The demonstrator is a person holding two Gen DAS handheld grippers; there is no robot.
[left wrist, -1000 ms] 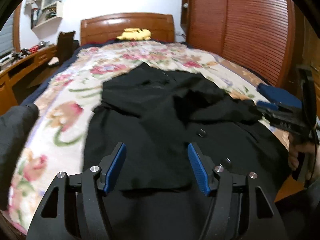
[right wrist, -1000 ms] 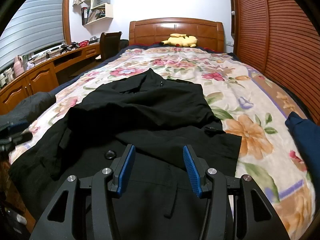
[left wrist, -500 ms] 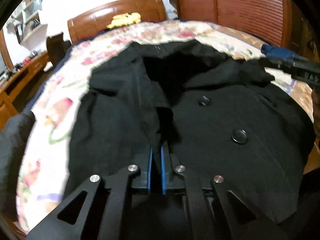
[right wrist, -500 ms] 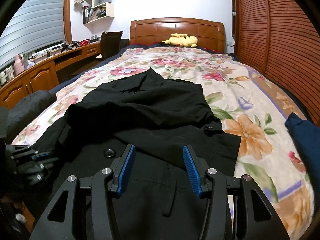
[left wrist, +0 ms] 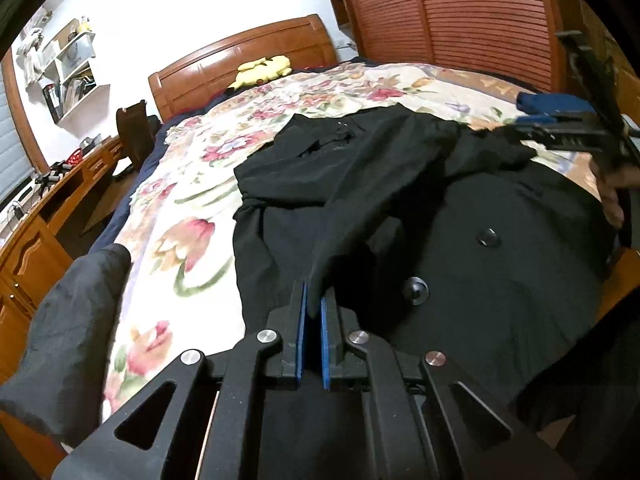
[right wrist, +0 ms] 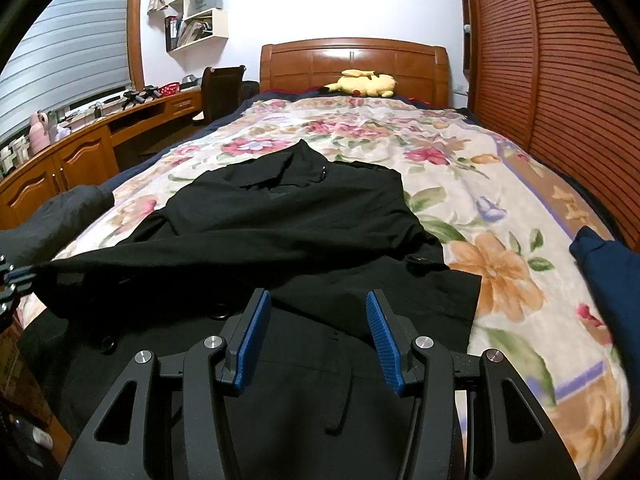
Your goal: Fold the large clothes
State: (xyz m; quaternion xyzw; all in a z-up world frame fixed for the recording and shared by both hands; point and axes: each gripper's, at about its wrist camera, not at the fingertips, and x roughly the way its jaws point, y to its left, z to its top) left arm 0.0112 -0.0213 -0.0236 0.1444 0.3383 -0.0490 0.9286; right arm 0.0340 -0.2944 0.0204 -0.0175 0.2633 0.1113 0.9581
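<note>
A large black coat (left wrist: 460,208) (right wrist: 288,216) with big buttons lies spread on the floral bedspread (right wrist: 460,152). My left gripper (left wrist: 314,302) is shut on a fold of the coat's cloth, which rises from the coat into its blue pads. In the right wrist view this left gripper (right wrist: 12,276) shows at the far left edge, pulling a sleeve-like strip of the coat taut. My right gripper (right wrist: 318,300) hovers open over the coat's lower front with nothing between its pads. In the left wrist view, the right gripper (left wrist: 532,128) sits by the coat's far side, held by a hand.
A dark grey garment (left wrist: 68,320) (right wrist: 60,216) lies on the bed's left edge and a navy garment (right wrist: 608,268) on its right. A yellow plush toy (right wrist: 364,82) rests at the headboard. A wooden desk (right wrist: 80,148) runs along the left, slatted wardrobe doors (right wrist: 560,60) along the right.
My left gripper closed on the coat's cloth, then drew it up and out to the left, stretching a strip of the coat. The right gripper stayed still and open.
</note>
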